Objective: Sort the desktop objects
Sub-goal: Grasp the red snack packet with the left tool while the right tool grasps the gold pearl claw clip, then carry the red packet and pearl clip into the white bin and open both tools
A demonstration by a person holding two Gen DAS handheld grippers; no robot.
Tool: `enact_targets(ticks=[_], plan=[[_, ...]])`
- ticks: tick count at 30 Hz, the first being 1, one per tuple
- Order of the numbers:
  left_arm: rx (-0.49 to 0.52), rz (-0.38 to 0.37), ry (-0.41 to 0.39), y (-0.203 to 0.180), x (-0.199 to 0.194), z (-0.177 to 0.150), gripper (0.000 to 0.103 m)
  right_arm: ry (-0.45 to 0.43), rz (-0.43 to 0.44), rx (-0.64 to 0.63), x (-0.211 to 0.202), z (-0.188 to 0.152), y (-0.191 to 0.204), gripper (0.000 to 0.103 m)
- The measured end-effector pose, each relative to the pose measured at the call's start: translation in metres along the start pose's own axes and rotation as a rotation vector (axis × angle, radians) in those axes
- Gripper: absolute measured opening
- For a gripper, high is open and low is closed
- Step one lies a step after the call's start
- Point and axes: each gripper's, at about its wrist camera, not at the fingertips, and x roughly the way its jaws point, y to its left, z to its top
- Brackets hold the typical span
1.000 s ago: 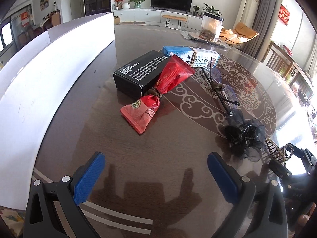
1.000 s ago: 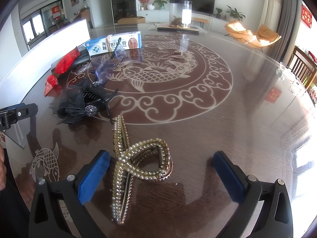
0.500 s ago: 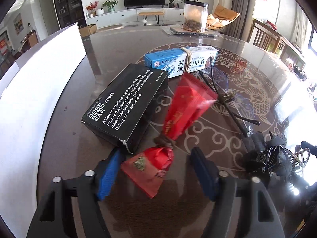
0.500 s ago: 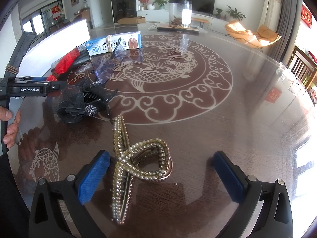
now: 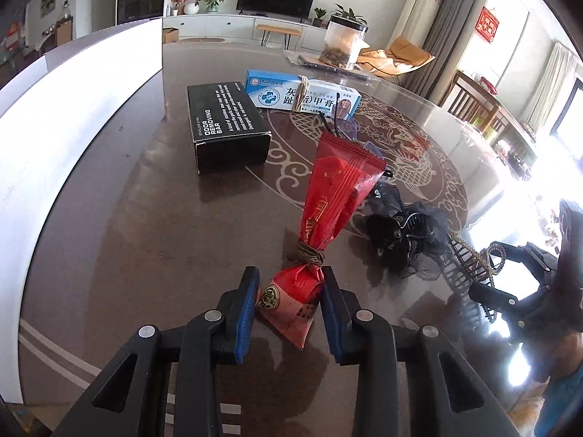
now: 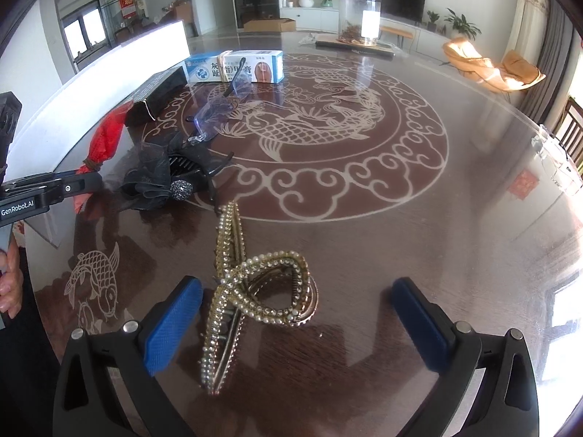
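A red snack packet [image 5: 335, 189], tied at its waist with brown cord, stands tilted up from the dark table. Its lower end sits between the blue pads of my left gripper [image 5: 289, 291], whose jaws are closing and press on both sides of it. The right wrist view shows the same packet [image 6: 107, 134] at the far left. A gold beaded hair claw [image 6: 255, 291] lies flat between the wide-open fingers of my right gripper [image 6: 297, 313], which do not touch it.
Behind the packet lie a black box [image 5: 226, 127] and a blue-and-white medicine box [image 5: 302, 96]. To the right is a black mesh hair clip [image 5: 400, 233], with a clear violet clip [image 6: 222, 109] beyond. A white board [image 5: 73, 109] lines the left edge. A clear jar [image 5: 344, 42] stands far back.
My left gripper has moved in on the red packet and narrowed its jaws onto the lower end. The packet has come away from the black box and tilted up. The right gripper stayed still.
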Motion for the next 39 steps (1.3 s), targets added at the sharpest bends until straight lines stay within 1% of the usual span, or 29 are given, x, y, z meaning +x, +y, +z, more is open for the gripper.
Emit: enact_targets(ticks=[3,5,7,8,9,10,11,12,13,15,18,19,21,23,26,28,30,32,34,36,39], plan=[[-0.004,0.006,-0.013,0.000,0.002,-0.002,0.033,0.052,0.062,-0.010,0.001,0.006,-0.005,0.103],[0.010,0.022,-0.017,-0.005,-0.001,0.002,0.033,0.064,0.093,-0.001,0.001,0.008,-0.002,0.103],[0.022,0.034,-0.017,-0.008,-0.006,0.002,0.033,0.068,0.090,0.019,0.002,0.008,0.004,0.103],[0.023,0.034,-0.017,-0.007,-0.011,0.004,0.033,0.063,0.074,0.033,0.000,0.007,0.008,0.103],[0.021,0.036,-0.017,-0.006,-0.012,0.004,0.033,0.059,0.040,0.047,0.000,0.005,0.010,0.102],[0.016,0.038,-0.018,-0.005,-0.012,0.005,0.033,0.047,-0.010,0.056,-0.002,0.002,0.013,0.091],[0.010,0.038,-0.021,-0.004,-0.013,0.005,0.033,0.032,-0.057,0.059,-0.005,-0.001,0.016,0.073],[0.004,0.034,-0.023,-0.002,-0.014,0.006,0.033,0.009,-0.066,0.056,-0.010,-0.004,0.018,0.061],[0.000,0.030,-0.025,-0.002,-0.014,0.006,0.033,-0.014,-0.050,0.053,-0.015,-0.006,0.019,0.049],[0.002,0.021,-0.027,-0.004,-0.015,0.006,0.033,-0.041,-0.040,0.055,-0.022,-0.008,0.019,0.043],[0.008,-0.010,-0.062,-0.005,-0.028,0.006,0.033,-0.083,0.004,0.103,-0.042,-0.005,0.015,0.043],[-0.004,-0.023,-0.072,-0.004,-0.034,0.005,0.033,-0.099,0.005,0.103,-0.049,-0.003,0.016,0.043],[-0.041,-0.048,-0.081,0.000,-0.045,0.003,0.033,-0.095,0.002,0.096,-0.055,-0.002,0.018,0.043],[-0.065,-0.061,-0.095,0.002,-0.059,0.000,0.033,-0.077,0.021,0.117,-0.057,-0.003,0.017,0.043],[-0.085,-0.064,-0.121,0.011,-0.089,0.002,0.033,-0.085,0.052,0.118,-0.066,0.002,0.024,0.043],[-0.111,-0.062,-0.154,0.025,-0.116,0.009,0.033,-0.112,0.079,0.087,-0.075,0.017,0.038,0.043],[-0.137,-0.038,-0.191,0.047,-0.144,0.020,0.033,-0.148,0.115,0.042,-0.085,0.039,0.059,0.043],[-0.177,-0.005,-0.219,0.078,-0.171,0.031,0.033,-0.187,0.165,0.000,-0.093,0.069,0.083,0.043],[-0.214,0.057,-0.234,0.114,-0.193,0.043,0.033,-0.224,0.221,-0.045,-0.098,0.101,0.114,0.043],[-0.249,0.136,-0.234,0.151,-0.208,0.051,0.033,-0.256,0.286,-0.091,-0.102,0.132,0.151,0.043],[-0.339,0.196,-0.211,0.207,-0.217,0.056,0.033,-0.283,0.382,-0.163,-0.101,0.178,0.215,0.044]])
